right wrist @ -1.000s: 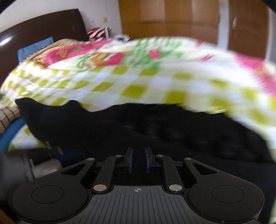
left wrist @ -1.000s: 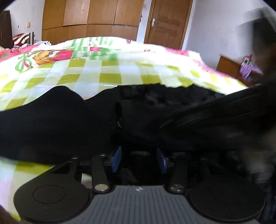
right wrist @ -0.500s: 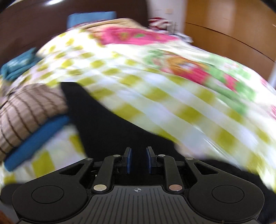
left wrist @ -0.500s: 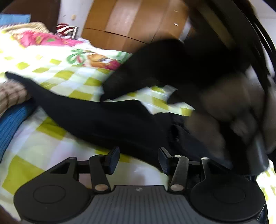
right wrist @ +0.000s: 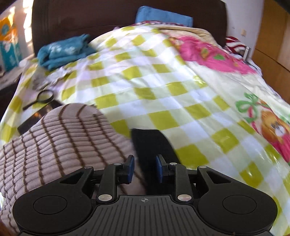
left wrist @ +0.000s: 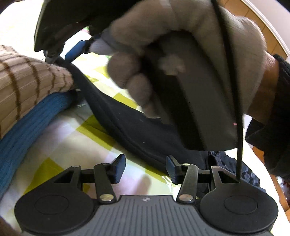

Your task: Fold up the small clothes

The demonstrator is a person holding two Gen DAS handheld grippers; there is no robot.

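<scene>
While both of my tools sit over the bed, going left to right in the left wrist view: striped beige garment (left wrist: 27, 81) stacked on blue knit garment (left wrist: 27, 127), both at the left border. Their right edge touches the black garment (left wrist: 130, 127), a long strip running diagonally from upper left to lower right across the checked bedspread (left wrist: 68, 145). My left gripper (left wrist: 145, 168) is open, pads apart, only bare bedspread between them; the black strip's lower edge passes just beyond my right pad. My right gripper (left wrist: 61, 54) is overhead, held by my gloved right hand (left wrist: 181, 36), tips at the strip's far upper end beside the striped stack. A cable (left wrist: 233, 90) drops on the right. The bed edge curves off at far right.

Right wrist view, left to right: boxes (right wrist: 7, 45) at the border, teal towel (right wrist: 61, 49), magnifying glass (right wrist: 43, 96) beside a dark flat item (right wrist: 36, 116), headboard (right wrist: 108, 14) behind. The striped garment (right wrist: 63, 145) fills the lower left, touching the black garment's (right wrist: 150, 141) left edge. My right gripper (right wrist: 145, 168) has just been opening; the black cloth lies between the pads, not pinched. Right of it is wide free bedspread (right wrist: 199, 90) out to the bear print (right wrist: 273, 127); wardrobe (right wrist: 271, 45) past the bed's edge.
</scene>
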